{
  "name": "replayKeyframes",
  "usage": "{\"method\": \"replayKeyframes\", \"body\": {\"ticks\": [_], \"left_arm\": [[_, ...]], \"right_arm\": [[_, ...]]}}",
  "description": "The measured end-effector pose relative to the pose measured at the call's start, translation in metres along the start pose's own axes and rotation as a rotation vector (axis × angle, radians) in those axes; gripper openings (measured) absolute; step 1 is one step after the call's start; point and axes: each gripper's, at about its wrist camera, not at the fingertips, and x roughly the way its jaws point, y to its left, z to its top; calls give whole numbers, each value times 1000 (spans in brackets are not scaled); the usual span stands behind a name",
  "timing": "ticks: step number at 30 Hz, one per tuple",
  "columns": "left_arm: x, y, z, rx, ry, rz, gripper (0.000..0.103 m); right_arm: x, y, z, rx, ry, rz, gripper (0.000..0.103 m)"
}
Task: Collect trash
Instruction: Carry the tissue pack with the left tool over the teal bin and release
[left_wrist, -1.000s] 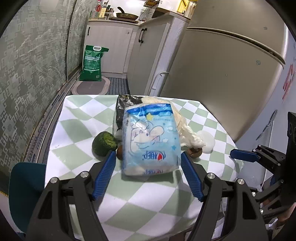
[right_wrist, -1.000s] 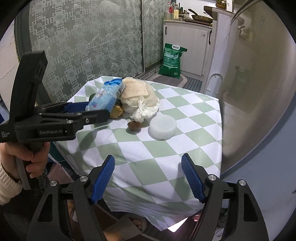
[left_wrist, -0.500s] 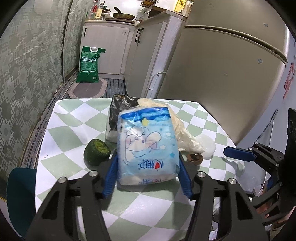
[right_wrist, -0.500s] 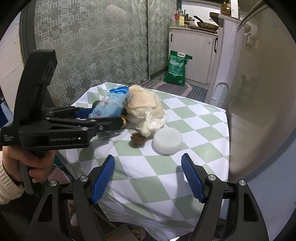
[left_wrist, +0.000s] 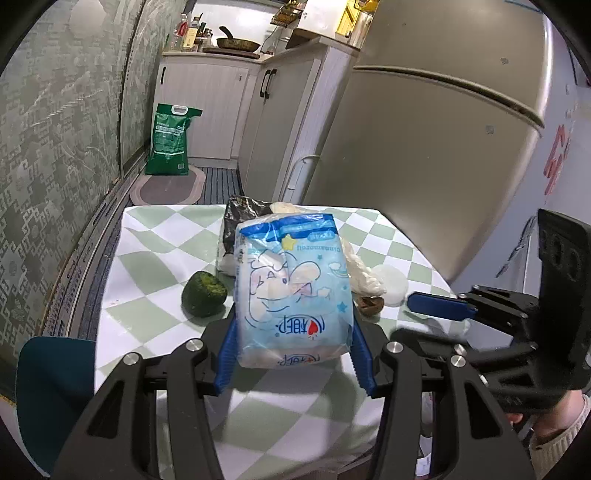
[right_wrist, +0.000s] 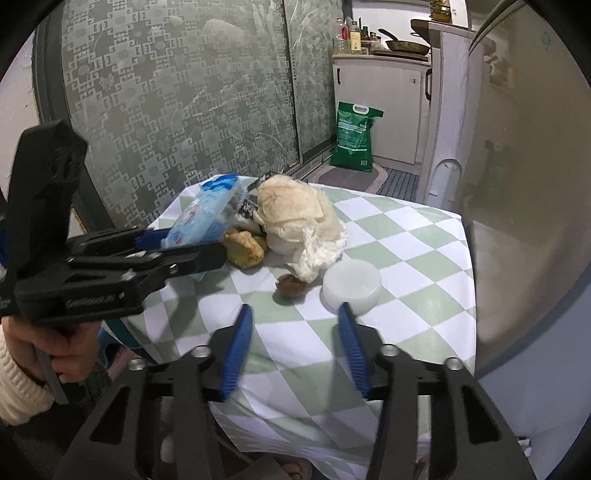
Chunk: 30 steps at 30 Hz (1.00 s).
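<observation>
Left wrist: left tool (left_wrist: 293, 350) pinching blue tissue pack (left_wrist: 293, 291); right tool (right_wrist: 295, 343) just narrowed, spread, nothing between.

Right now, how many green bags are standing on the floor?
1. The green bag stands on the floor at the far end of the kitchen, against the white cabinets, beside the oval mat. The table hides some floor, so more could be unseen.

A small table under a green-and-white checked cloth (left_wrist: 155, 266) stands beside grey-green patterned sliding panels (right_wrist: 177, 96). A tall beige refrigerator (left_wrist: 424, 147) and white kitchen cabinets (left_wrist: 207, 107) stand beyond, with an oval grey floor mat (left_wrist: 166, 190).
</observation>
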Motion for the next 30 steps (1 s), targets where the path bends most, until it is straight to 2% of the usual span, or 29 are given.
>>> {"method": "replayKeyframes", "body": {"ticks": [4, 11, 14, 17, 23, 30], "left_arm": [[-13, 2, -2, 12, -28, -4, 54], [-37, 14, -3, 37, -73, 15, 55], [-46, 25, -3, 32, -87, 22, 55], [-54, 39, -5, 16, -88, 29, 55], [-75, 63, -9, -6, -110, 64, 55], [-98, 96, -23, -29, -100, 136, 55]], "right_arm": [[7, 7, 6, 6, 14, -23, 39], [27, 12, 16, 39, 53, -57, 31], [31, 11, 20, 56, 61, -102, 20], [29, 15, 21, 62, 71, -130, 20], [4, 26, 24, 44, 47, -198, 20], [-16, 51, 48, 22, -39, -159, 20]]}}
